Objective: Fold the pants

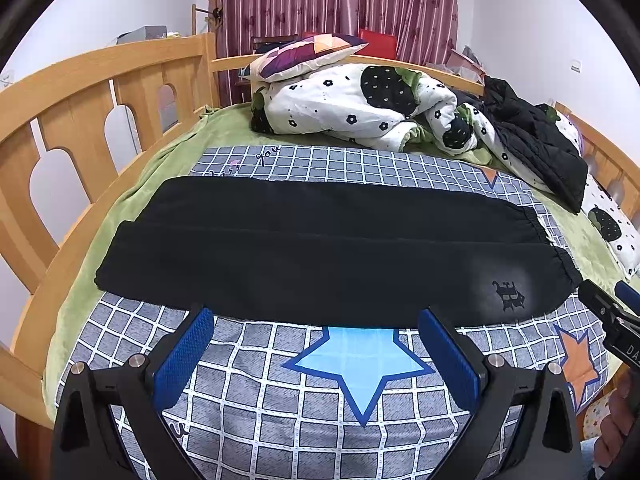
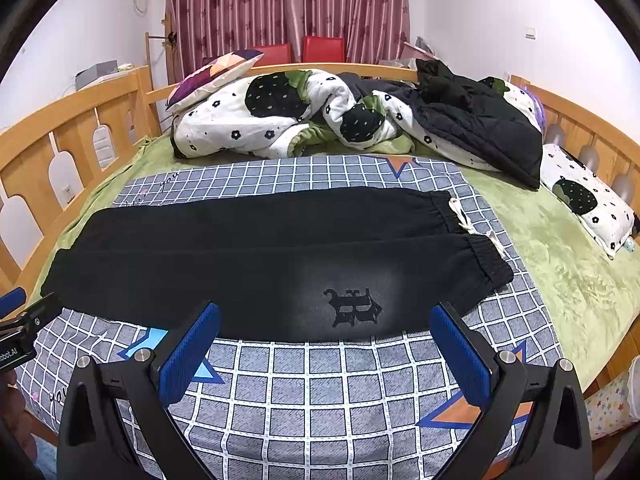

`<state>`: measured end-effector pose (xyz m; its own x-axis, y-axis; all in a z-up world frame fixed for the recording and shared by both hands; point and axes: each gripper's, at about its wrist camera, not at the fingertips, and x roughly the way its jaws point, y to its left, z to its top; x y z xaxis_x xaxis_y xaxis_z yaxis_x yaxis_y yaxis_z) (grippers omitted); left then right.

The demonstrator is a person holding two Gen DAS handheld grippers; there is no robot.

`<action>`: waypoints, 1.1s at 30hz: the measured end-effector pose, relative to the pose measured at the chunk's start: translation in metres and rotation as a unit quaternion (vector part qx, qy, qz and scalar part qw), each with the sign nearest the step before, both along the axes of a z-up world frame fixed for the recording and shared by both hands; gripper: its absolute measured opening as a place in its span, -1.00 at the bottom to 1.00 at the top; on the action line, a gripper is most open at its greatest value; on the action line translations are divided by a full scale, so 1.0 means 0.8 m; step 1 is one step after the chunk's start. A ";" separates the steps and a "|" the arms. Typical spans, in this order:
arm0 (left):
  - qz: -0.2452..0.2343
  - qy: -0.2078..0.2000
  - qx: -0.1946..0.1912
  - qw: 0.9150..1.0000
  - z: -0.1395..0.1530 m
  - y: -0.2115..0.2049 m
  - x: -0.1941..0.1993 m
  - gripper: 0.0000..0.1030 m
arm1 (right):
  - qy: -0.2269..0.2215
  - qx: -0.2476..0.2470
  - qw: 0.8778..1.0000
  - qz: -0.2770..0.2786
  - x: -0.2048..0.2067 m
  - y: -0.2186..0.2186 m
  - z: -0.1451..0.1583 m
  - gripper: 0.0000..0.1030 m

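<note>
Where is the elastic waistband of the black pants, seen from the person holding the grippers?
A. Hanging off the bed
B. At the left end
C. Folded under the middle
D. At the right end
D: the gathered waistband with its white drawstring lies at the right end of the black pants.

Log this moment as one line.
stage: pre-grasp | pants: flat on checked sheet, legs together, waistband right | left gripper: jaws open, empty | right gripper: jaws open, empty

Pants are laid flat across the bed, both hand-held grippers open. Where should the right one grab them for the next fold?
Probably the elastic waistband at the right end of the black pants. It is bunched thicker than the flat legs. Bring the right hand-held gripper in low from the near right.
</note>
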<state>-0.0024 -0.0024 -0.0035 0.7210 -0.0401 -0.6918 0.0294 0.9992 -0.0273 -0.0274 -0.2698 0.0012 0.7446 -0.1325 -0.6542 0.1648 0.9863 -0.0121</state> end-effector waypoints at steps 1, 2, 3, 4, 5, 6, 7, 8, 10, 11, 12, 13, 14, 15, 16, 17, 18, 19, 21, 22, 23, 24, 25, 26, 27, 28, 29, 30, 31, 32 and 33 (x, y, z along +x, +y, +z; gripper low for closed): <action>0.000 0.000 0.001 1.000 0.000 0.000 0.000 1.00 | 0.000 0.000 1.000 0.001 0.000 0.000 0.000 0.99; 0.000 0.000 0.001 1.000 0.000 0.000 0.000 1.00 | 0.000 0.001 1.000 0.001 0.000 0.000 0.000 0.99; 0.001 0.001 0.000 1.000 0.000 0.001 0.000 1.00 | 0.000 0.001 1.000 0.000 0.000 0.000 0.000 0.99; 0.001 0.001 0.000 1.000 0.000 0.001 0.000 1.00 | 0.001 0.001 1.000 0.000 0.000 0.000 0.000 0.99; 0.001 0.001 -0.001 1.000 -0.001 0.000 0.000 1.00 | 0.000 0.001 1.000 0.000 0.000 0.000 0.000 0.99; 0.000 0.001 -0.001 1.000 0.000 0.001 0.000 1.00 | 0.000 0.001 1.000 0.000 -0.001 0.000 0.000 0.99; 0.000 0.001 -0.001 1.000 0.000 0.000 0.000 1.00 | 0.000 0.001 1.000 0.000 -0.001 0.000 0.000 0.99; 0.000 0.000 0.000 1.000 0.000 0.001 0.000 1.00 | 0.001 0.001 1.000 0.000 -0.001 0.000 0.000 0.99; 0.000 0.000 0.000 1.000 0.000 0.001 0.000 1.00 | 0.001 0.000 1.000 0.001 0.000 0.000 0.000 0.99; 0.000 0.000 0.000 1.000 -0.001 0.001 0.000 1.00 | 0.000 -0.001 1.000 0.001 -0.001 0.001 0.001 0.99; 0.000 0.001 -0.001 1.000 0.000 0.001 0.000 1.00 | 0.000 0.000 1.000 0.001 -0.001 0.001 0.001 0.99; 0.000 0.000 -0.001 1.000 0.000 0.001 0.001 1.00 | 0.000 0.000 1.000 0.001 0.000 0.001 0.002 0.99; 0.000 0.001 -0.001 1.000 0.000 0.001 0.001 1.00 | 0.000 0.001 1.000 0.000 -0.001 0.001 0.001 0.99; 0.000 0.001 -0.001 1.000 -0.001 0.000 0.001 1.00 | 0.001 0.001 1.000 0.000 -0.001 0.001 0.001 0.99; 0.000 0.001 -0.001 1.000 0.000 0.001 0.001 1.00 | 0.000 0.001 1.000 0.000 -0.001 0.001 0.001 0.99; -0.001 0.001 -0.001 1.000 0.000 0.001 0.000 1.00 | 0.000 0.000 1.000 0.000 -0.001 0.001 0.001 0.99; 0.000 0.001 0.000 1.000 0.001 0.001 0.001 1.00 | 0.000 0.000 1.000 0.000 -0.001 0.001 0.001 0.99; 0.000 0.001 0.000 1.000 0.001 0.001 0.001 1.00 | 0.001 0.000 1.000 0.001 -0.001 0.001 0.001 0.99; 0.000 0.001 -0.001 1.000 0.001 0.002 0.001 1.00 | 0.000 0.000 1.000 0.001 -0.001 0.001 0.002 0.99; 0.000 0.001 -0.001 1.000 0.001 0.002 0.001 1.00 | 0.000 0.000 1.000 0.000 -0.001 0.001 0.001 0.99; 0.001 0.000 -0.001 1.000 0.001 0.001 0.001 1.00 | 0.000 0.000 1.000 0.000 -0.001 0.001 0.001 0.99; 0.001 0.000 -0.002 1.000 0.000 0.001 0.001 1.00 | 0.000 0.000 1.000 0.000 -0.001 0.001 0.001 0.99; 0.000 0.001 -0.001 1.000 0.000 0.001 0.001 1.00 | 0.000 0.001 1.000 0.001 -0.001 0.001 0.001 0.99; 0.001 0.001 -0.002 1.000 0.000 0.000 0.001 1.00 | -0.001 0.001 1.000 0.001 -0.001 0.001 0.001 0.99; 0.001 0.001 -0.002 1.000 0.000 0.000 0.001 1.00 | 0.000 0.001 1.000 0.001 -0.001 0.001 0.001 0.99; 0.000 0.001 -0.002 1.000 0.000 0.001 0.000 1.00 | 0.000 0.000 1.000 0.001 -0.001 0.001 0.002 0.99; 0.000 0.001 -0.002 1.000 0.001 0.001 0.001 1.00 | -0.001 0.000 1.000 0.001 -0.001 0.001 0.002 0.99; 0.000 0.000 -0.002 1.000 0.000 0.001 0.001 1.00 | -0.001 -0.001 1.000 0.001 -0.001 0.001 0.002 0.99; 0.000 0.000 -0.002 1.000 0.000 0.001 0.001 1.00 | -0.001 -0.001 1.000 0.001 -0.002 0.001 0.003 0.99; 0.000 0.000 -0.001 1.000 0.000 0.001 0.001 1.00 | -0.002 -0.001 1.000 0.001 -0.002 0.002 0.003 0.99; 0.000 0.000 -0.002 1.000 0.000 0.001 0.001 1.00 | -0.001 -0.001 1.000 0.001 -0.002 0.002 0.004 0.99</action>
<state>-0.0017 -0.0013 -0.0031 0.7206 -0.0417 -0.6921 0.0287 0.9991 -0.0304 -0.0289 -0.2685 0.0040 0.7468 -0.1317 -0.6519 0.1624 0.9866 -0.0132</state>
